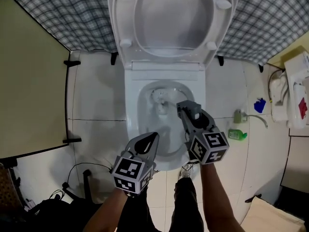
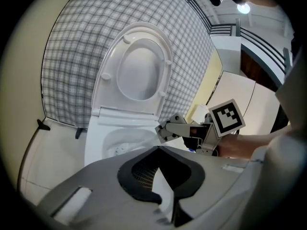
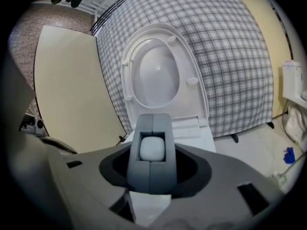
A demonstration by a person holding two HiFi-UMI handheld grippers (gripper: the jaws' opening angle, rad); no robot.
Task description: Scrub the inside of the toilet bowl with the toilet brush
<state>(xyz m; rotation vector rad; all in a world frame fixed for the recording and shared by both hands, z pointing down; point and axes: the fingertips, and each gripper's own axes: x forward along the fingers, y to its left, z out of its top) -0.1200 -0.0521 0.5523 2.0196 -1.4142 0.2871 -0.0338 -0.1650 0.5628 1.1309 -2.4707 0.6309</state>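
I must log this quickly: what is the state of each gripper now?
Left gripper: closed, holding nothing.
Right gripper: closed on the toilet brush.

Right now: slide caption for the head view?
Grey left claw and grey right claw poised over the white ceramic toilet bowl, white plastic seat raised.

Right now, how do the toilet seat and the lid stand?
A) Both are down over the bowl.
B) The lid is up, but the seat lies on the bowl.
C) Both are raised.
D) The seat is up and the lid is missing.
C: the seat, with its bumpers showing, and the lid behind it are both tipped up at the back, so the bowl is uncovered.
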